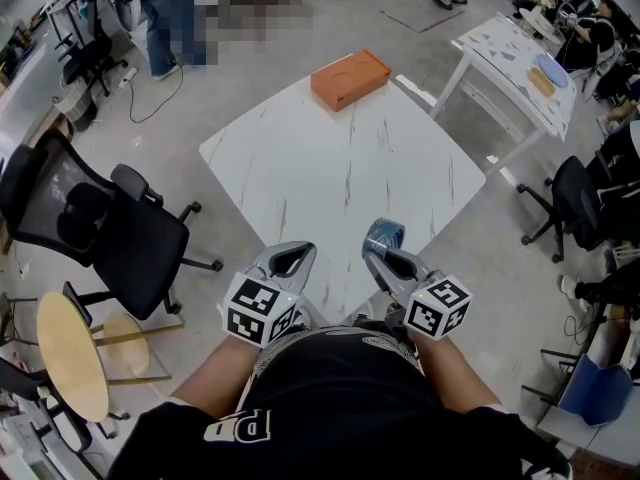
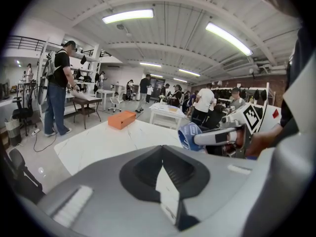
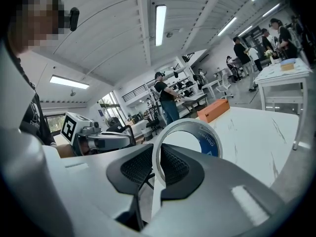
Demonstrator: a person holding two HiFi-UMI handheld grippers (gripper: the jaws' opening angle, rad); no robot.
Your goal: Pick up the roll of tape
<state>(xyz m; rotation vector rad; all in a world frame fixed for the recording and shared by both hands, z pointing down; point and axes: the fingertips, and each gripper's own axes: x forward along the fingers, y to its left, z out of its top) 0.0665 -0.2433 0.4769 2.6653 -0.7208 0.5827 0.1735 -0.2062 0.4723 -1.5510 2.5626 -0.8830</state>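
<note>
1. Left gripper (image 1: 287, 261): grey two-jaw unit with a square-marker cube, held just in front of the person's black shirt (image 1: 340, 398). In the left gripper view its jaws are closed against each other, with nothing between them.

2. Right gripper (image 1: 383, 255): same construction, just beside the left unit and to its right. In the right gripper view its jaws are clamped on the wall of the blue roll of tape with a white inner core (image 3: 195, 132), one jaw inside the ring and one outside.

3. Blue roll of tape: stands on edge at the right gripper's tips, over the near corner of the white marble-patterned square table (image 1: 330, 168). No view shows whether the roll touches the table top.

4. Orange rectangular box (image 1: 350, 78): lies flat at the far corner of that table, well apart from both grippers.

5. Surroundings: a black mesh office chair (image 1: 100, 228) stands left of the table. A second white table (image 1: 505, 53) stands beyond, to the right.
</note>
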